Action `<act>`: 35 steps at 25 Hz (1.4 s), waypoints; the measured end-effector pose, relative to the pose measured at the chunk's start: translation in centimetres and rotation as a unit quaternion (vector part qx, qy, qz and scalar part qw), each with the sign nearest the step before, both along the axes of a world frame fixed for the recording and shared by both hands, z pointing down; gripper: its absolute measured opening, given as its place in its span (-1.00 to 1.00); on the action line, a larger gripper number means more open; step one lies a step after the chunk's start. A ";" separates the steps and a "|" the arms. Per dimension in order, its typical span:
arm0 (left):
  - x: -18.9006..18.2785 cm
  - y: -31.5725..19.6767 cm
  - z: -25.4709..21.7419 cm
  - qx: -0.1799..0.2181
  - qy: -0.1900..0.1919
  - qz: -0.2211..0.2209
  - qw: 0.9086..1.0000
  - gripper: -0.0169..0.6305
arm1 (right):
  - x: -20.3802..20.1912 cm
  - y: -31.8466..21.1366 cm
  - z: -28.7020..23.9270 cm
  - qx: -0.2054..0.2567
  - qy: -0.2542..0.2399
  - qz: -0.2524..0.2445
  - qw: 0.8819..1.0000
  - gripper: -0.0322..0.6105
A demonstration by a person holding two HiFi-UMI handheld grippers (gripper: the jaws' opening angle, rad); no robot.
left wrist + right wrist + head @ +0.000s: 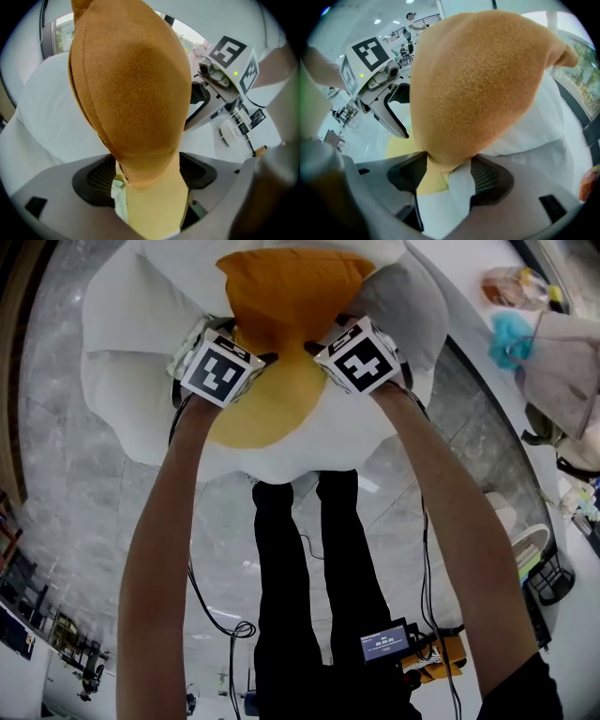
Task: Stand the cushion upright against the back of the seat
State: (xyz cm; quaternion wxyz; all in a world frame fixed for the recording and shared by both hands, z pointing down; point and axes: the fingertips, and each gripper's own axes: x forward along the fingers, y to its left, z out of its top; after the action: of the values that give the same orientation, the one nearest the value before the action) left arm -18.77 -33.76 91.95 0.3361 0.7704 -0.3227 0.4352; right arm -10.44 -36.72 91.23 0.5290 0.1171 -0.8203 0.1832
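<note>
An orange-brown cushion (291, 292) stands upright on the yellow middle (267, 413) of a white flower-shaped seat, leaning on its white padded back (122, 324). My left gripper (249, 345) holds the cushion's lower left corner and my right gripper (322, 343) the lower right one. In the left gripper view the cushion (131, 93) fills the gap between the dark pads (93, 178) of my left gripper (147, 176). The right gripper view shows the cushion (478, 84) narrowing to a pinched neck in my right gripper (449, 171).
White petal cushions (412, 306) ring the seat on a grey marble floor (84, 484). The person's legs (309, 549) stand right before it, with a small screen (386, 643) and cables at the waist. A cluttered table (562, 362) lies at the right.
</note>
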 end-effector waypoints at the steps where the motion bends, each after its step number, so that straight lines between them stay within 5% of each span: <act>1: 0.1 0.1 0.0 0.001 0.000 0.002 1.000 0.37 | 0.0 0.0 0.0 0.003 0.002 -0.003 1.000 0.03; 10: 0.4 0.5 -1.1 0.026 -0.010 0.027 0.999 0.55 | 0.0 0.2 -1.3 0.011 -0.013 0.003 1.000 0.23; 21: 1.0 1.1 -4.3 0.040 -0.010 0.043 0.998 0.57 | -0.9 0.9 -5.0 0.022 -0.031 -0.013 0.999 0.25; 26: 1.6 3.3 -7.1 0.039 -0.017 0.085 0.995 0.57 | -0.7 2.4 -8.0 0.017 -0.032 -0.028 0.999 0.25; 35: 3.5 6.5 -15.4 0.052 0.011 0.062 0.997 0.57 | 0.7 7.9 -15.1 -0.017 -0.023 -0.078 0.997 0.25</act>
State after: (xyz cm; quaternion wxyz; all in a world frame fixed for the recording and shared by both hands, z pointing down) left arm -15.24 -27.26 76.55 0.2713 0.8104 -0.2923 0.4292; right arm -9.74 -28.78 76.13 0.5249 0.0391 -0.8355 0.1577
